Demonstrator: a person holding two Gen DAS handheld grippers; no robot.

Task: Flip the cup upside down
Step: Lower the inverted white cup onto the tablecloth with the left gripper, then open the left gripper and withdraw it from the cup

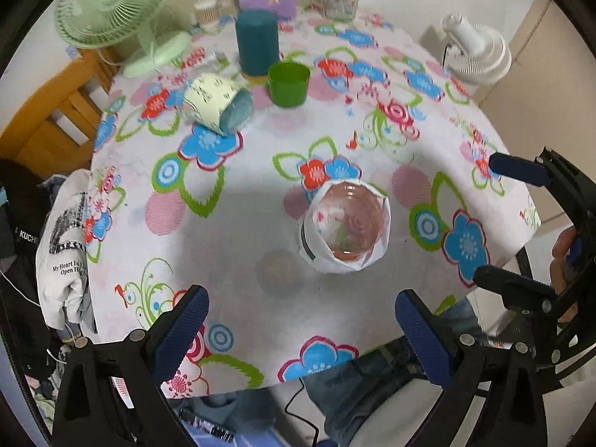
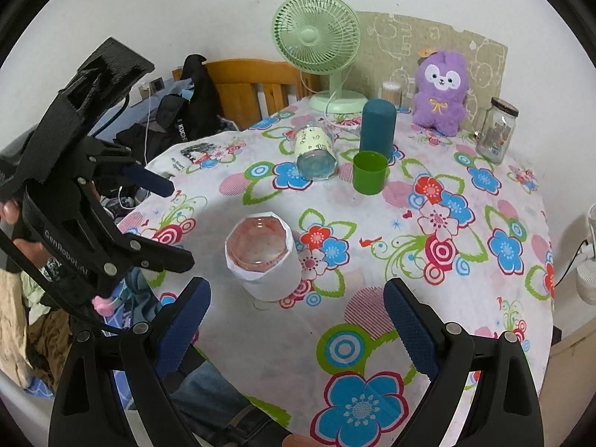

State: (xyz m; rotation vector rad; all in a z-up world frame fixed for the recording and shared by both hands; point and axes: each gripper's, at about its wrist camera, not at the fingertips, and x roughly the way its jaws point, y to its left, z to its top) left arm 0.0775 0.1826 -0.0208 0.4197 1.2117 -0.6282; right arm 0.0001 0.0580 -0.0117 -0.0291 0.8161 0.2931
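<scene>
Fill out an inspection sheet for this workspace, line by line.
Surface: floral tablecloth on table.
Job's things: paper-wrapped clear cup upright, mouth up, near front edge.
Clutter: patterned cup on its side; green cup; teal cylinder; glass jar; purple plush; green fan.
Grippers: left tool and right tool open, empty, apart from the cup.
Cables: fan's white cord.
Surroundings: wooden chair, piled clothes, white fan.
</scene>
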